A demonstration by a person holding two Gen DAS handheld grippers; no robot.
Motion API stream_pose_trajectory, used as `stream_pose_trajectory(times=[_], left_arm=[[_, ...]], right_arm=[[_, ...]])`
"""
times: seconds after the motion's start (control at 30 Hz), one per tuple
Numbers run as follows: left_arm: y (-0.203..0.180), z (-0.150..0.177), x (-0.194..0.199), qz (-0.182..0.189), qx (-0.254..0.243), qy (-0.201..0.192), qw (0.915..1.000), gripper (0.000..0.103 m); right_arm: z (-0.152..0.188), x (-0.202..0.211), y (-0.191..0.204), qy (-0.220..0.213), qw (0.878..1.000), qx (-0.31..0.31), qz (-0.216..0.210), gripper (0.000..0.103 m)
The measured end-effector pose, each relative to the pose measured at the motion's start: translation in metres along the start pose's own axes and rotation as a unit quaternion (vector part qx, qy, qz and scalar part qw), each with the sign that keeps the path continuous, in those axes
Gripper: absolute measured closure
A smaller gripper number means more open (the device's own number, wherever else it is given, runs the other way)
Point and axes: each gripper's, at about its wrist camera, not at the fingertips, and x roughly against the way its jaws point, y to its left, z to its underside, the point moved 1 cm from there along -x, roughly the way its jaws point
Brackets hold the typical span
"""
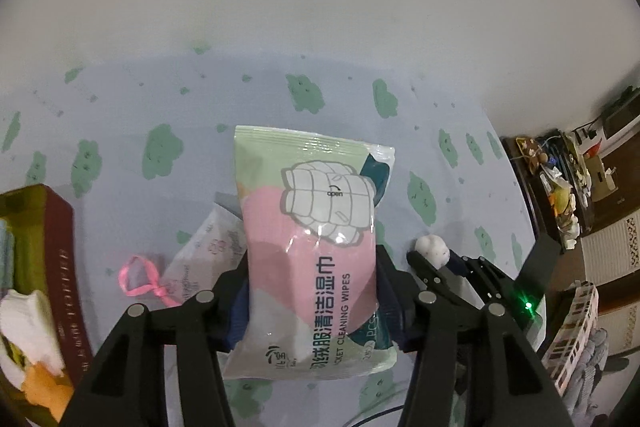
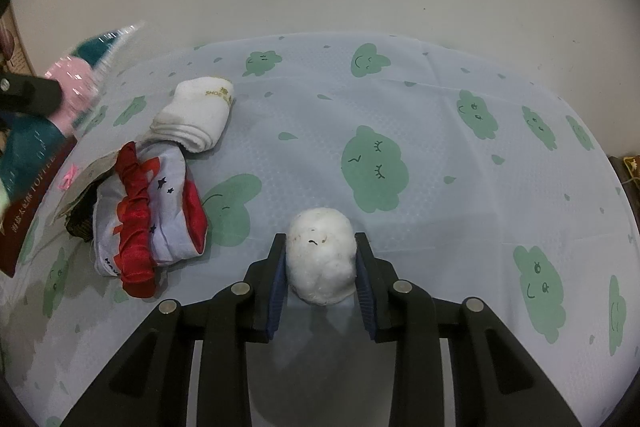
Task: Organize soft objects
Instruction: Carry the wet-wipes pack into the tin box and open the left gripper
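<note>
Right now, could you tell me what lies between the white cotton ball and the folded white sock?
In the right wrist view, only bare tablecloth lies between the cotton ball and the sock.

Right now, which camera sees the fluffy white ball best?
The right wrist view: the white ball sits big and centred between the right gripper pads, squeezed on both sides. The left wrist view shows it only small, far right, partly hidden by the gripper.
</note>
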Motion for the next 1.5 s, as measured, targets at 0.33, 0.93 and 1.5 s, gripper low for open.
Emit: stream_pose_trajectory(times=[0.33, 0.93, 1.5], left_arm=[[0.050, 0.002, 0.044, -0.048, 0.036, -0.031, 0.9977, 0.048], [0.185, 0.029, 0.122, -0.161, 0.122, -0.072, 0.9767, 0.048], [0.232, 0.048, 0.087, -0.189, 0.119, -0.024, 0.9745, 0.048]], right_arm=[[0.000, -0.001, 0.000, 0.000, 1.000, 0.000, 0.001, 0.072], [0.000, -0.001, 0.001, 0.000, 1.000, 0.001, 0.002, 0.072], [-0.001, -0.001, 0.001, 0.001, 1.000, 0.005, 0.005, 0.072]])
